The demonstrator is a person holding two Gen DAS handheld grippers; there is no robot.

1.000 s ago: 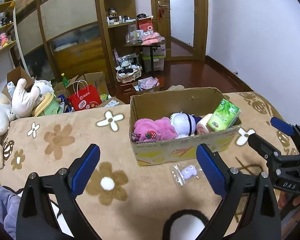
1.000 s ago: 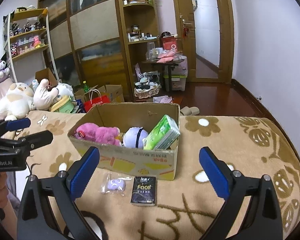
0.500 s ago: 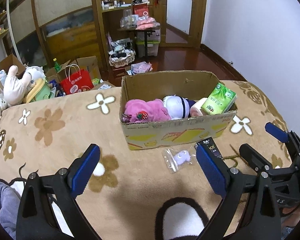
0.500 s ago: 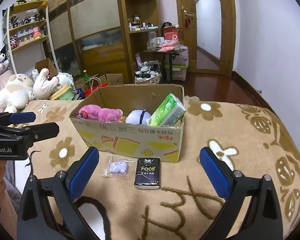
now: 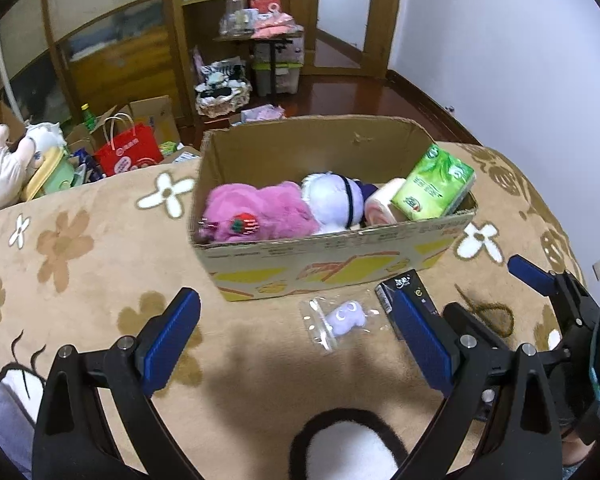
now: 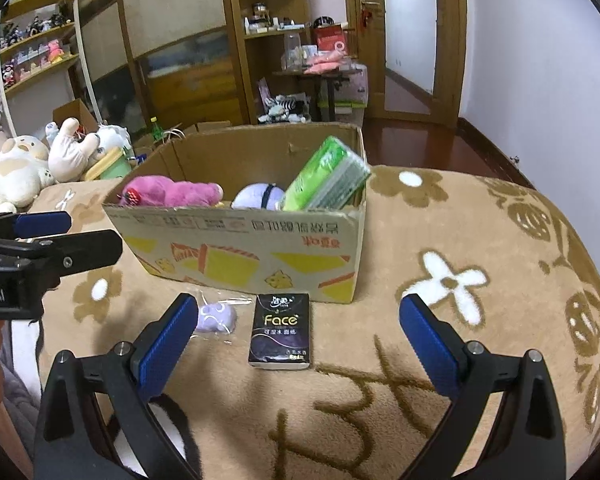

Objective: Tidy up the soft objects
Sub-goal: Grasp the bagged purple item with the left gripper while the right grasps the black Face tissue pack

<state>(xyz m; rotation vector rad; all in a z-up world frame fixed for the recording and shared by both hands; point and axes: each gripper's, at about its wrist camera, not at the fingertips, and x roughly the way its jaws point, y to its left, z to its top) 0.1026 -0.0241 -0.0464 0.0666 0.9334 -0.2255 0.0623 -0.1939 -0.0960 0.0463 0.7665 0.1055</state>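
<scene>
A cardboard box (image 5: 328, 258) (image 6: 236, 240) on the flowered blanket holds a pink plush (image 5: 256, 214) (image 6: 168, 192), a white and purple plush (image 5: 336, 198) (image 6: 258, 197), a pink roll (image 5: 380, 204) and a green tissue pack (image 5: 434, 188) (image 6: 326, 180). In front of the box lie a small purple plush in a clear bag (image 5: 342, 317) (image 6: 216, 318) and a black Face tissue pack (image 5: 406, 300) (image 6: 281, 330). My left gripper (image 5: 296, 336) is open and empty, above the bagged plush. My right gripper (image 6: 296, 340) is open and empty, around the black pack.
Plush toys (image 6: 24, 168) (image 5: 4, 164) sit at the blanket's left edge. On the floor behind are a red bag (image 5: 126, 154), boxes and a wooden cabinet (image 6: 172, 40). Each gripper shows in the other's view: the right (image 5: 540, 300), the left (image 6: 40, 236).
Both grippers have moved forward and lower toward the two items in front of the box. The black pack now lies between the right fingers. Both stay open.
</scene>
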